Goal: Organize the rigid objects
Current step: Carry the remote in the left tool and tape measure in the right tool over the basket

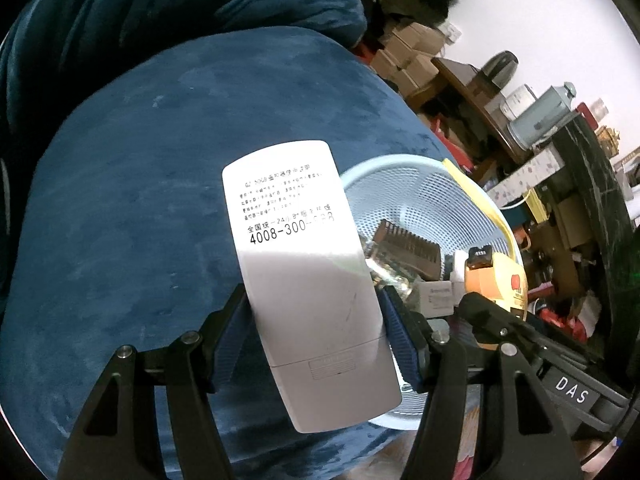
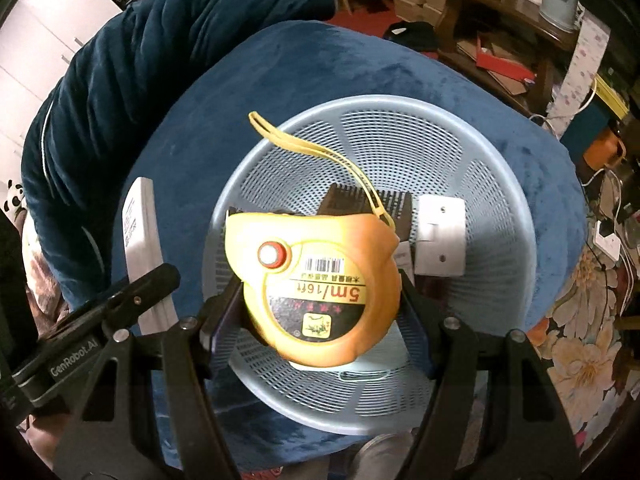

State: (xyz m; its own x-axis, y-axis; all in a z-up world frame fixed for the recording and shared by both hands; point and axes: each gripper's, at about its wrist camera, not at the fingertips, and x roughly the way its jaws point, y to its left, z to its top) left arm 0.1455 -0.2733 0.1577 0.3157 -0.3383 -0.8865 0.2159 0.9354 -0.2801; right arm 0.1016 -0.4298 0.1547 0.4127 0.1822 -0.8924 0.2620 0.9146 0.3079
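My left gripper (image 1: pixel 316 308) is shut on a white remote control (image 1: pixel 304 260), its printed back facing the camera, held over the blue cushion (image 1: pixel 132 200) just left of a pale blue mesh basket (image 1: pixel 420 184). My right gripper (image 2: pixel 320 304) is shut on an orange tape measure (image 2: pixel 316 280) with a yellow strap (image 2: pixel 320 152), held above the basket (image 2: pixel 500 280). In the basket lie a dark brown comb (image 2: pixel 368 200) and a white wall switch (image 2: pixel 440 240). The remote (image 2: pixel 144 248) and the left gripper's finger show at the left of the right wrist view.
The basket sits on a round blue velvet cushion (image 2: pixel 520 152). A dark blue blanket (image 2: pixel 140 60) is heaped behind it. A wooden table (image 1: pixel 472 92) with jars and a kettle, stacked boxes and cables crowd the right side. A floral cloth (image 2: pixel 584 340) lies at lower right.
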